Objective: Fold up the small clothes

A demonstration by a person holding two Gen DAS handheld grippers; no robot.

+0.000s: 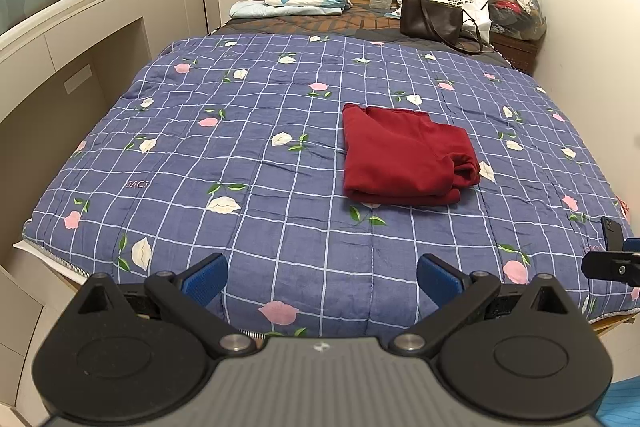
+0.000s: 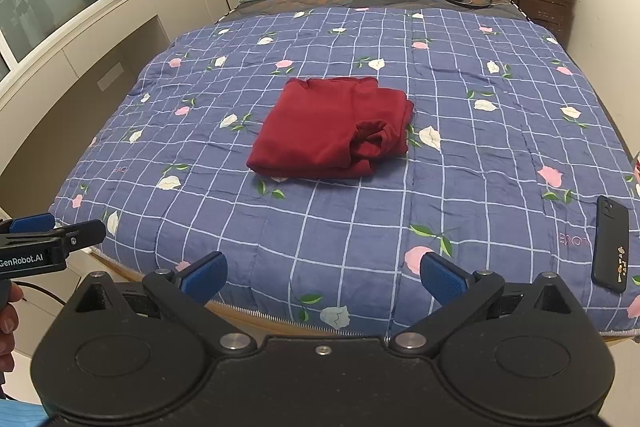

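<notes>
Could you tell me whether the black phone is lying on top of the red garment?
No, in the right wrist view the black phone lies on the quilt near its right edge, well apart from the folded red garment.

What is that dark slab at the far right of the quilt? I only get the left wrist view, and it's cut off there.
Observer: It's a black phone, lying flat on the quilt. It shows whole in the right wrist view.
Operator: Is anything touching it?
Observer: No. The right gripper is open and short of it, and the folded red garment lies well apart.
Operator: Can you see the tool I'm looking along?
Observer: Yes. The left gripper shows side-on at the left edge, with "GenRobot.AI" printed on it and a hand below.
</notes>
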